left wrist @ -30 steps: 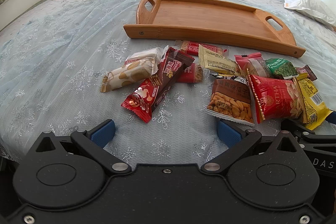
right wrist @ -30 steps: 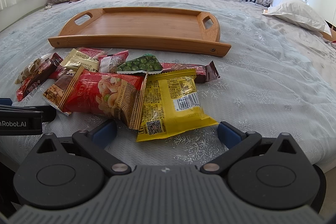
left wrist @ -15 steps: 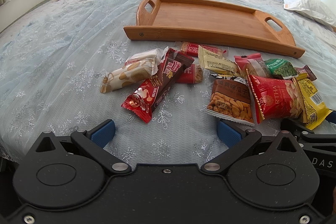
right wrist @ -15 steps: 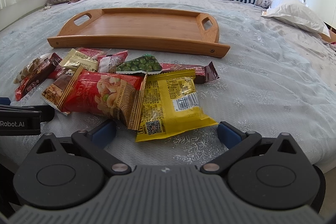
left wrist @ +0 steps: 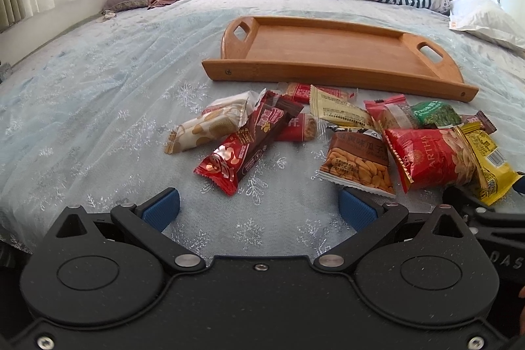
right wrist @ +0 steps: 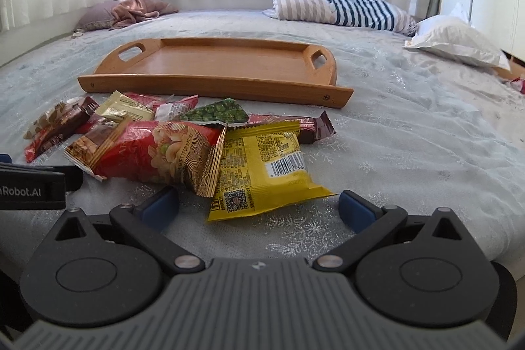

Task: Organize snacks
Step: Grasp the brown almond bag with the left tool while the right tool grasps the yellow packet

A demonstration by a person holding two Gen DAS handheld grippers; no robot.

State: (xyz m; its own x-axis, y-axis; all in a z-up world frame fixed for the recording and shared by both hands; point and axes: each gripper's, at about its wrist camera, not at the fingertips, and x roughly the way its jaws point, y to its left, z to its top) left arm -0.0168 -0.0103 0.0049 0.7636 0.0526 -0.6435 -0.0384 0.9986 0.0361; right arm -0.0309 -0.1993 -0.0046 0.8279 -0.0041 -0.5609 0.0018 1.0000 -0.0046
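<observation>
Both grippers hang spread wide and empty over the near edge of the bed: my left gripper [left wrist: 259,205] faces a red bar wrapper [left wrist: 242,150], my right gripper [right wrist: 259,205] the yellow packet [right wrist: 262,166]. All the snacks lie heaped on the bedspread [left wrist: 98,107], just in front of the bare wooden tray [right wrist: 216,61]. I judge them light, crinkly and slick, the contents crushable, so I'd pinch a sealed end seam.
</observation>
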